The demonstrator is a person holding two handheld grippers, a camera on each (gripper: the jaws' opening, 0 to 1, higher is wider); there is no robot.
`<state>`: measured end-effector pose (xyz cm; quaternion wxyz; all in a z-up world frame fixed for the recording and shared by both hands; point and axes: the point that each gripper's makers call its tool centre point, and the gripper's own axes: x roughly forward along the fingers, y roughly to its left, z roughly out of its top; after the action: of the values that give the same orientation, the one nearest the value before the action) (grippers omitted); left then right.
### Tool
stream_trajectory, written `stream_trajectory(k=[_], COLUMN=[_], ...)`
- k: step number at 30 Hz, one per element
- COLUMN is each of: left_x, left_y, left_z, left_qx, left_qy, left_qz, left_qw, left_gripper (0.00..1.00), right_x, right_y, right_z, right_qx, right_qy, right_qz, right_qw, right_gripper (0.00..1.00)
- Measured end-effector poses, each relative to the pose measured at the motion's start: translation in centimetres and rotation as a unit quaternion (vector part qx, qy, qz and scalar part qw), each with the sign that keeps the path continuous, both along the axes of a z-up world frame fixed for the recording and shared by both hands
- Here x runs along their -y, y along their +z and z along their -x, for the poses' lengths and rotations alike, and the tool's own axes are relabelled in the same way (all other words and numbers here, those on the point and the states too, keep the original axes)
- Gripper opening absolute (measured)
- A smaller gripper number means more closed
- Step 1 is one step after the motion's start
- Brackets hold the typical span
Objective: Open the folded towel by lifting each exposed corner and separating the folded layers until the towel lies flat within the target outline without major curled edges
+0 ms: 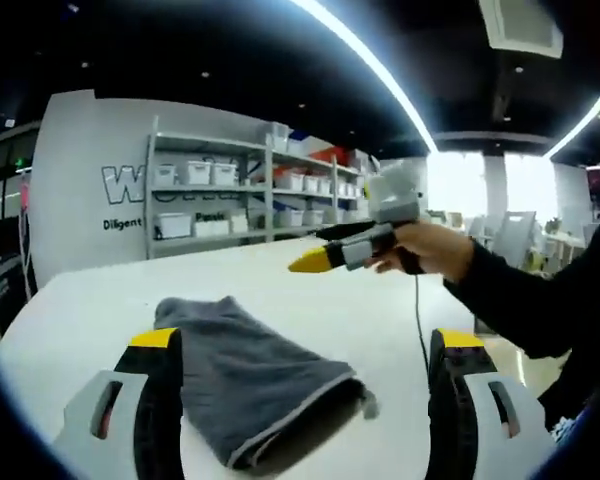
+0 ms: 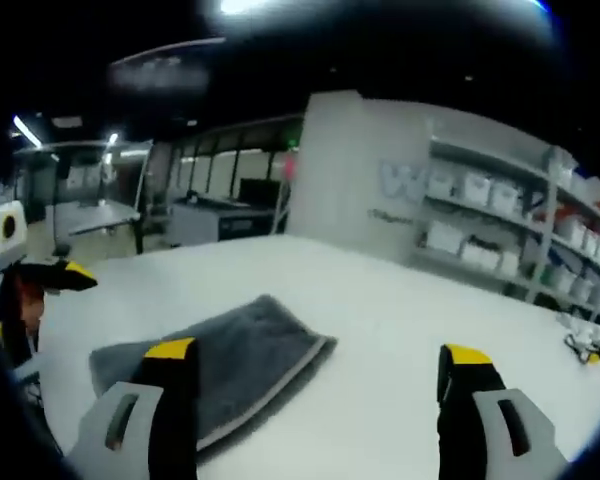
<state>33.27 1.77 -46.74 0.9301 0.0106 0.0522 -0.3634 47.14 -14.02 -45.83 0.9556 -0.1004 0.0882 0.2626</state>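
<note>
folded towel (image 1: 248,383) on table (image 1: 70,320), under wide-spread left gripper (image 1: 305,345).

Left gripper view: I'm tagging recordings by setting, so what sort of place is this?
Probably a lab or workshop: shelving stacked with storage bins, ceiling strip lights, and a white table holding a folded grey towel.

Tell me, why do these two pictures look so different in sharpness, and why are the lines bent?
Left gripper view: fairly sharp; the grey towel shows its weave, and the ceiling light strips curve from the fisheye lens, with bright glare at the far windows. Right gripper view: softer, blurred throughout; the towel and the shelves look smeared, and the white table bows.
</note>
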Motion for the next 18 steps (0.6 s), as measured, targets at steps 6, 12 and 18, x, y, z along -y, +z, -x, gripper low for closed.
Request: stream_trajectory(k=[6, 12, 18], left_x=[-0.5, -1.1, -1.9], left_y=[0.1, -0.2, -0.2], left_z=[0.4, 0.6, 0.8], left_qx=[0.005, 0.008, 0.01], left_qy=[0.0, -0.001, 0.007], left_qz=[-0.001, -0.015, -0.015], left_qw=[1.0, 0.9999, 0.9998], left_gripper=[1.0, 1.0, 1.0], right_x=[1.2, 2.0, 3.7], right_y=[-1.9, -1.7, -1.4], right_z=[2.7, 5.0, 6.9], right_qx=[-0.012, -0.004, 0.004], right_qy=[0.0, -0.003, -0.014], right_qz=[0.014, -0.004, -0.026], right_qw=[0.9998, 1.0, 0.9996], right_gripper=[1.0, 1.0, 1.0])
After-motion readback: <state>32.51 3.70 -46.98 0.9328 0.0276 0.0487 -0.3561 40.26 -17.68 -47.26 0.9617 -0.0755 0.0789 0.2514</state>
